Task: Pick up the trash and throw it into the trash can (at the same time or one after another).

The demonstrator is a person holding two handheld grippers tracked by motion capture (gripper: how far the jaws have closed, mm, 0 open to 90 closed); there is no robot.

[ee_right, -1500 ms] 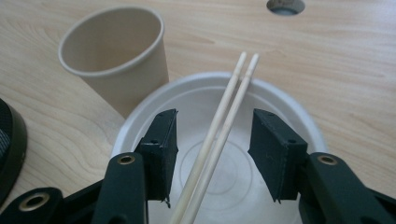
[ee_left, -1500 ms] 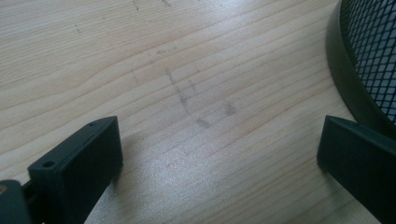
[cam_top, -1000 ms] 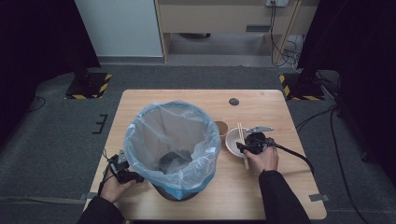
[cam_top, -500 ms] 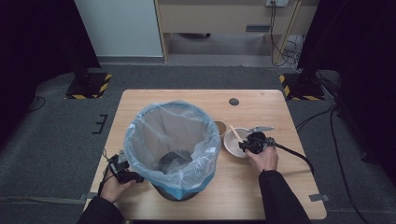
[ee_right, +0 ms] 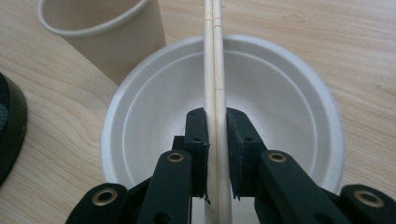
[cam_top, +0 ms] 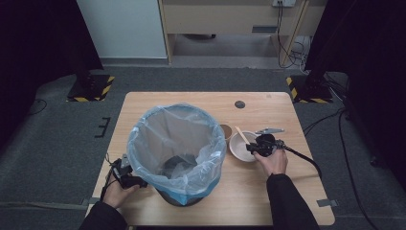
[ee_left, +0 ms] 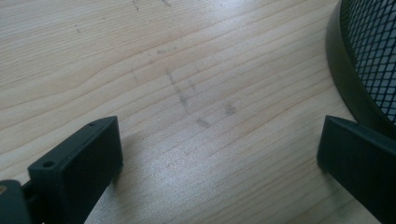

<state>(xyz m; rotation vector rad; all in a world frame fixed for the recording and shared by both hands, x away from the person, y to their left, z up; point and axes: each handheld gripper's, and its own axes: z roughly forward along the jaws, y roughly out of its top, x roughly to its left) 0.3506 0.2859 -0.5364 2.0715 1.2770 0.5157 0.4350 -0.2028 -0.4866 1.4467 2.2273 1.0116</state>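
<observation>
Pale matt wooden chopsticks [ee_right: 214,60]; smooth white plastic bowl [ee_right: 280,107], slight sheen; beige matt paper cup [ee_right: 105,32]; light wood-grain counter [ee_left: 187,70], scuffed; thin glossy blue plastic bin liner [cam_top: 143,143].

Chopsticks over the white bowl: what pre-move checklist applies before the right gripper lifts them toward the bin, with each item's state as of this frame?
1. Right gripper shut on the chopsticks: ok, its jaws have just been closing and the pair sits between the pads.
2. Both sticks caught side by side: ok.
3. Chopsticks above the white bowl: ok.
4. Paper cup apart from the sticks: ok.
5. Bin mouth open, liner spread over the rim: ok.
6. Left gripper steadying the bin: not ok, jaws open over bare table beside the bin's base.
</observation>
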